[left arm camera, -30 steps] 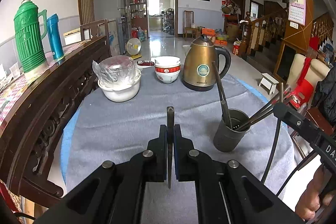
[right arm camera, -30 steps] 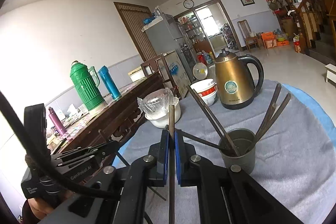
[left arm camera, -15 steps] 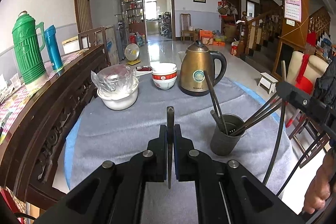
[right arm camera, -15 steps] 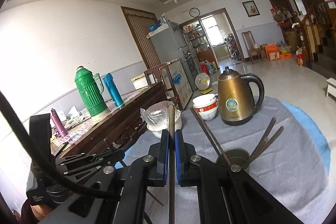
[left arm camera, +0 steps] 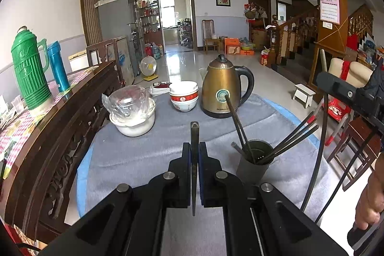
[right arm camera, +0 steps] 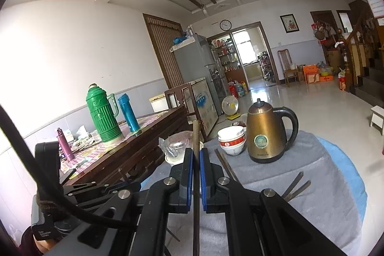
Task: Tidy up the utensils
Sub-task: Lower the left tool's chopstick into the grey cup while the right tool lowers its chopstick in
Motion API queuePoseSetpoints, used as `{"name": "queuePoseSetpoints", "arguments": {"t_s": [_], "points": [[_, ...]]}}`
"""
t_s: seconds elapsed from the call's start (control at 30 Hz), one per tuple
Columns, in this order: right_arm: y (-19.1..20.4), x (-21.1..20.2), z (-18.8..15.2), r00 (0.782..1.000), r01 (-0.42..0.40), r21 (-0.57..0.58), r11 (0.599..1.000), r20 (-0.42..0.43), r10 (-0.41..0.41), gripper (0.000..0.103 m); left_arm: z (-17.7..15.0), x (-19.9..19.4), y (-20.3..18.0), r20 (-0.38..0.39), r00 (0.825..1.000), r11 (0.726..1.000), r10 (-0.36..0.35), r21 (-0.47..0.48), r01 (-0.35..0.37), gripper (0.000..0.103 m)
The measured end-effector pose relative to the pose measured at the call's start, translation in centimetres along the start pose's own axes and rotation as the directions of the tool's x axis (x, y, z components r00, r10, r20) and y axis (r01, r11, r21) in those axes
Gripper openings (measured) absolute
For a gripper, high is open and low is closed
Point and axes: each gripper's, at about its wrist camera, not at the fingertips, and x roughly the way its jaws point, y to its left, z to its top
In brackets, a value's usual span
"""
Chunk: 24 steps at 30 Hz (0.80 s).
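My left gripper (left arm camera: pixel 194 148) is shut on a dark chopstick (left arm camera: pixel 194 133) that sticks up between its pads, above the grey cloth. A dark metal cup (left arm camera: pixel 255 163) stands just right of it and holds several chopsticks (left arm camera: pixel 291 139). My right gripper (right arm camera: pixel 196 155) is shut on a brown chopstick (right arm camera: pixel 196 136), held higher. In the right wrist view the cup is hidden below the gripper body; only chopstick ends (right arm camera: pixel 294 185) show. The right gripper's body also shows in the left wrist view (left arm camera: pixel 345 92).
A gold kettle (left arm camera: pixel 223 90), stacked bowls (left arm camera: pixel 184 97) and a white pot with a bagged glass lid (left arm camera: pixel 133 112) stand at the back of the round table (left arm camera: pixel 124 160). A dark wooden sideboard (left arm camera: pixel 60 116) with a green thermos (left arm camera: pixel 30 71) flanks the left.
Both grippers have risen and tilted up. The cup has dropped lower in the left view and out of sight in the right view. Each still holds its chopstick.
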Motion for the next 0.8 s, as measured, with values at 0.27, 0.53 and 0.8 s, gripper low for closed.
{"name": "queuePoseSetpoints", "arguments": {"t_s": [0.27, 0.53, 0.8], "points": [[-0.5, -0.2, 1.9, 0.999, 0.028, -0.015, 0.999, 0.018, -0.028, 0.006, 1.3, -0.6, -0.9, 0.028, 1.0, 1.0, -0.008, 0.027, 0.007, 0.005], [-1.2, -0.5, 3.4, 0.997, 0.068, -0.036, 0.997, 0.041, -0.066, 0.006, 3.2, -1.0, -1.3, 0.019, 0.997, 0.997, -0.08, 0.021, 0.08, 0.005], [-2.2, 0.8, 6.4, 0.986, 0.14, -0.062, 0.988, 0.096, -0.134, 0.006, 7.0, -1.4, -2.8, 0.061, 0.983, 0.984, -0.175, 0.02, 0.175, 0.005]]}}
